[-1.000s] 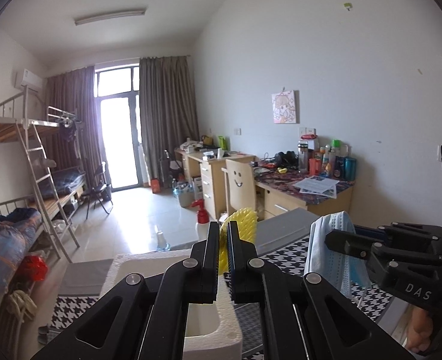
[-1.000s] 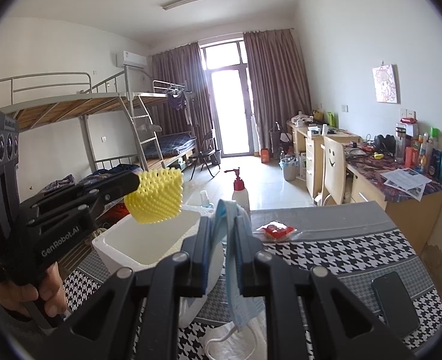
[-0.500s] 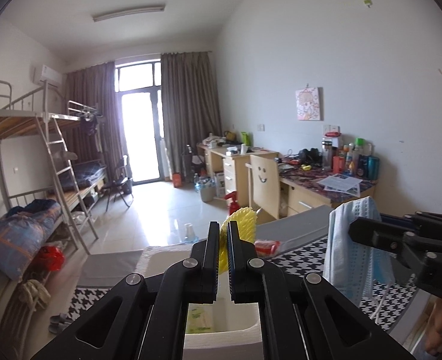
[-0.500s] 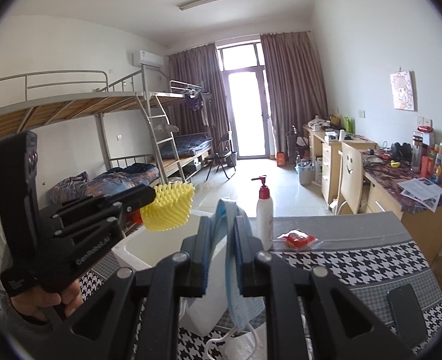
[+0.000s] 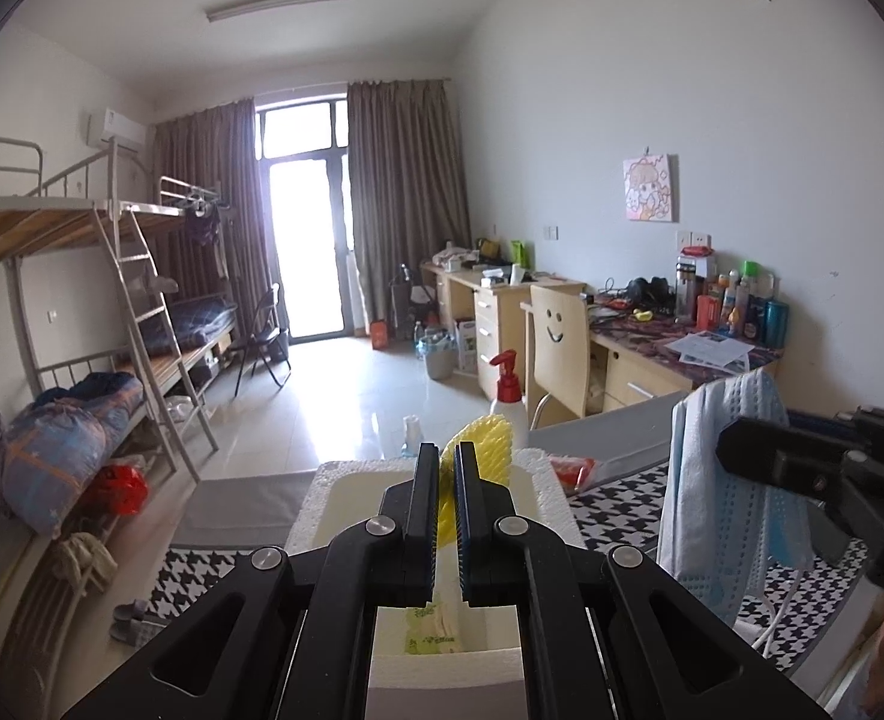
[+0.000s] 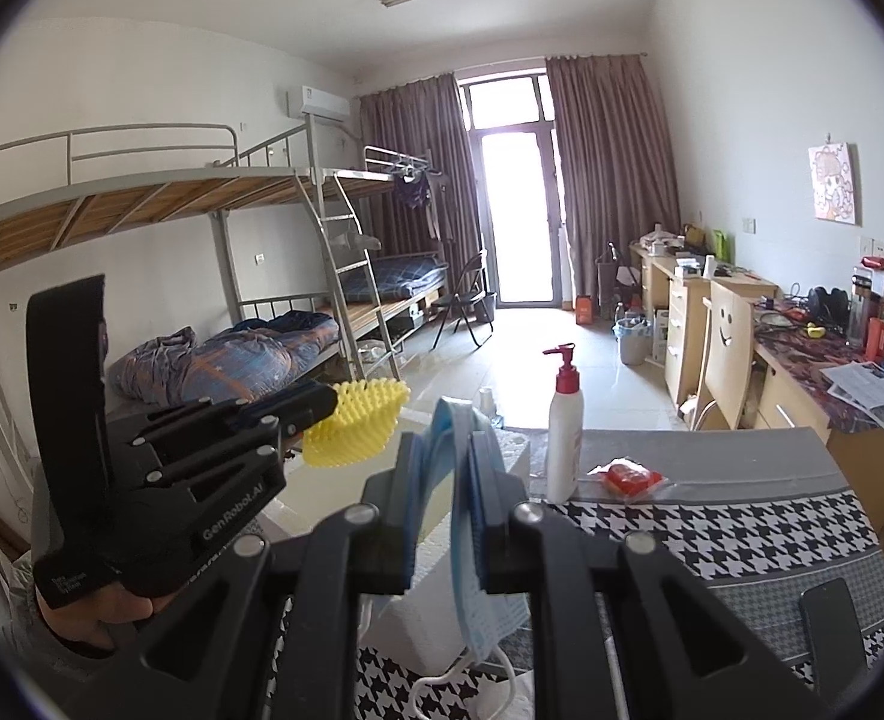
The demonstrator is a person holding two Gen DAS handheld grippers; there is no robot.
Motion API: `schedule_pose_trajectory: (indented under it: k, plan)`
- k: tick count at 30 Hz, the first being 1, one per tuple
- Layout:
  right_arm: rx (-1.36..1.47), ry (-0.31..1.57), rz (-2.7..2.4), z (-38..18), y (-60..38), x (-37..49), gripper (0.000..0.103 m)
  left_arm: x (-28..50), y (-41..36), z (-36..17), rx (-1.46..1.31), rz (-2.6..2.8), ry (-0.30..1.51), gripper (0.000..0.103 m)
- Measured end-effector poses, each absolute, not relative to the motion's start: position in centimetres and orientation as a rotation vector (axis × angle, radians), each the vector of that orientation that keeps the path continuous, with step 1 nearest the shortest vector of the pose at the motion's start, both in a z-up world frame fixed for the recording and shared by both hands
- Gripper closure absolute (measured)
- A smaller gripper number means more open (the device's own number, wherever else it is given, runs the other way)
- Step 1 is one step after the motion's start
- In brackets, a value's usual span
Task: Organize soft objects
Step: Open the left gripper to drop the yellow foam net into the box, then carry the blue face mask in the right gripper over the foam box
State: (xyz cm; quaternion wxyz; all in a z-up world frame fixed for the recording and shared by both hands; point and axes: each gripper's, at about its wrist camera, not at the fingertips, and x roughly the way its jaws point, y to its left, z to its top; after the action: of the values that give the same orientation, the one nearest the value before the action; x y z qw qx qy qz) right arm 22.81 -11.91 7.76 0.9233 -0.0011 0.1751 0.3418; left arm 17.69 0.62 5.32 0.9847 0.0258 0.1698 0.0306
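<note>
Now both hands were up over the table (image 6: 742,534), each gripper loaded. The left gripper (image 5: 446,468) had its jaws clamped hard on the yellow net (image 5: 485,441), a ribbed foam sleeve that stuck out past the fingertips toward 1 o'clock in its own view. From the right wrist that same net (image 6: 354,426) showed at 9 o'clock, fanned out ahead of the left gripper (image 6: 330,405), hanging over the near-left part of the white box (image 6: 517,450). In the left view the box (image 5: 553,495) sat straight below the fingers, open on top, with a green-printed packet (image 5: 432,633) lying inside at 6 o'clock. The right gripper (image 6: 446,450) was closed on the blue mask (image 6: 478,588), pinched at its top edge, the pleated body drooping down between the fingers with a white ear loop (image 6: 442,675) trailing to the cloth at 6 o'clock. In the left view the mask (image 5: 724,498) hung at 3 o'clock from the right gripper (image 5: 727,450), just right of the box. A white pump bottle (image 6: 563,432) stood upright at the box's far right corner, and a red packet (image 6: 625,476) lay on the grey strip beside it. A dark phone (image 6: 832,630) lay flat at 4 o'clock.
</note>
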Motion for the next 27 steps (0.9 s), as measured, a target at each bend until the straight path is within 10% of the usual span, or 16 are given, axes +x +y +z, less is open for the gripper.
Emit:
schedule_pose_trajectory:
  k: [11, 16, 27]
  plan:
    - [-0.009, 0.372, 0.696, 8.1, -11.1, 23.4, 0.085, 19.0, 1.7, 3.9, 0.04, 0.08, 0.409, 0.093]
    - [-0.012, 0.379, 0.686, 8.4, -10.5, 24.0, 0.085, 18.7, 2.5, 3.4, 0.022, 0.122, 0.403, 0.017]
    - [-0.028, 0.372, 0.677, 9.3, -9.6, 24.4, 0.085, 18.4, 3.5, 3.4, 0.028, 0.157, 0.394, 0.002]
